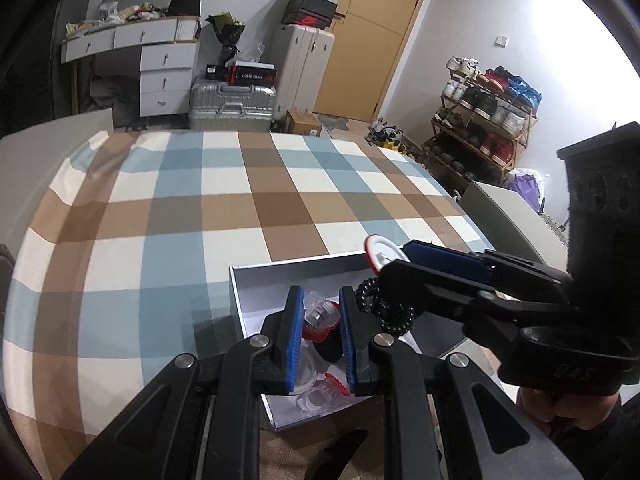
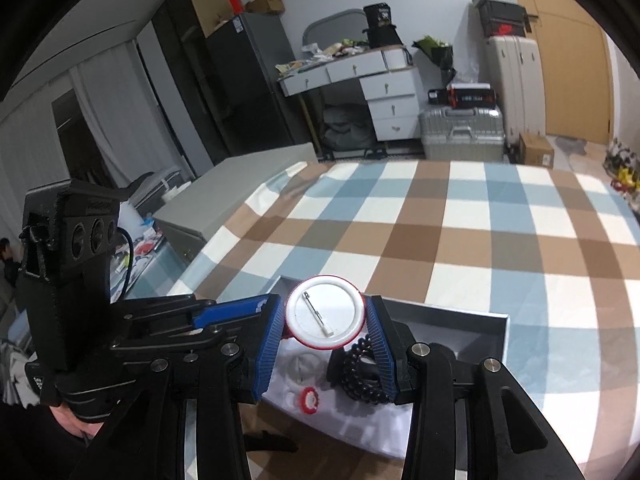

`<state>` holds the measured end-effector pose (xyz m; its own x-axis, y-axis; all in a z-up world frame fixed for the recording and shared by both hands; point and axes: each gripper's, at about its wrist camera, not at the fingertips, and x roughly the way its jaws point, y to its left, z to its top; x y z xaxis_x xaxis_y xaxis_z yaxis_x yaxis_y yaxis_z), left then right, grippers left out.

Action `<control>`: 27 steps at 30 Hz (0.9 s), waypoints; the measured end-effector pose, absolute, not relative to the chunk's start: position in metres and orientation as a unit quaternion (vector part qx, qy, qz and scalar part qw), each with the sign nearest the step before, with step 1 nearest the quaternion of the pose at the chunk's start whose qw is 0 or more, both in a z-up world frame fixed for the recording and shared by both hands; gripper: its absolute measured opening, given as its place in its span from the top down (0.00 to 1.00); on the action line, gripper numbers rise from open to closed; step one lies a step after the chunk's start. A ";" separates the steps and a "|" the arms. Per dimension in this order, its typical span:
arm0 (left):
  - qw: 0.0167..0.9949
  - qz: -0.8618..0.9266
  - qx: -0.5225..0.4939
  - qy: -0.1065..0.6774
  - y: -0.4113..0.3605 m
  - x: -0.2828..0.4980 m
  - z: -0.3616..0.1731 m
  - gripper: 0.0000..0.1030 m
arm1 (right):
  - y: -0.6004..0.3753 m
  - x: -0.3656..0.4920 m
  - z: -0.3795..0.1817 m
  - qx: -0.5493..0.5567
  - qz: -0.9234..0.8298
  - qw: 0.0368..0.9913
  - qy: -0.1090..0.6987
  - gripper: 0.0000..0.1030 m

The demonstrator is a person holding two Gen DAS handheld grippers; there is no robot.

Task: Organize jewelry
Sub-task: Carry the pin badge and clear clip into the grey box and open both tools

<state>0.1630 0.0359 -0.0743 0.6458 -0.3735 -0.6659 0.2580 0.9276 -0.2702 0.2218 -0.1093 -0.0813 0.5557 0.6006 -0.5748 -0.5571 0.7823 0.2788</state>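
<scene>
Gripping round pin badge (image 2: 325, 312) in right gripper (image 2: 326, 320) over grey box (image 2: 472, 330); left gripper (image 1: 320, 336) narrow, clamping clear ring (image 1: 318, 312).

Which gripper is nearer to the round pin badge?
Right. The right gripper is shut on the badge; the left gripper sits beside it, over the box.

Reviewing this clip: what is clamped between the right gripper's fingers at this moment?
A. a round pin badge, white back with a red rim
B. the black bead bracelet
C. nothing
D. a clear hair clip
A: in the right wrist view the right gripper pinches the round pin badge by its edges, its pin clasp facing the camera, above the open grey box.
</scene>
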 end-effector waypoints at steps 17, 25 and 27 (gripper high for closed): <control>0.901 -0.183 -0.075 0.387 0.037 0.164 -0.077 0.85 | -0.113 0.226 -0.085 0.056 0.330 0.874 0.352 0.42; 0.907 -0.173 -0.084 0.375 0.041 0.158 -0.072 0.57 | -0.135 0.211 -0.076 0.074 0.298 0.891 0.335 0.31; 0.908 -0.169 -0.080 0.376 0.041 0.157 -0.071 0.56 | -0.142 0.204 -0.074 0.082 0.292 0.894 0.330 0.29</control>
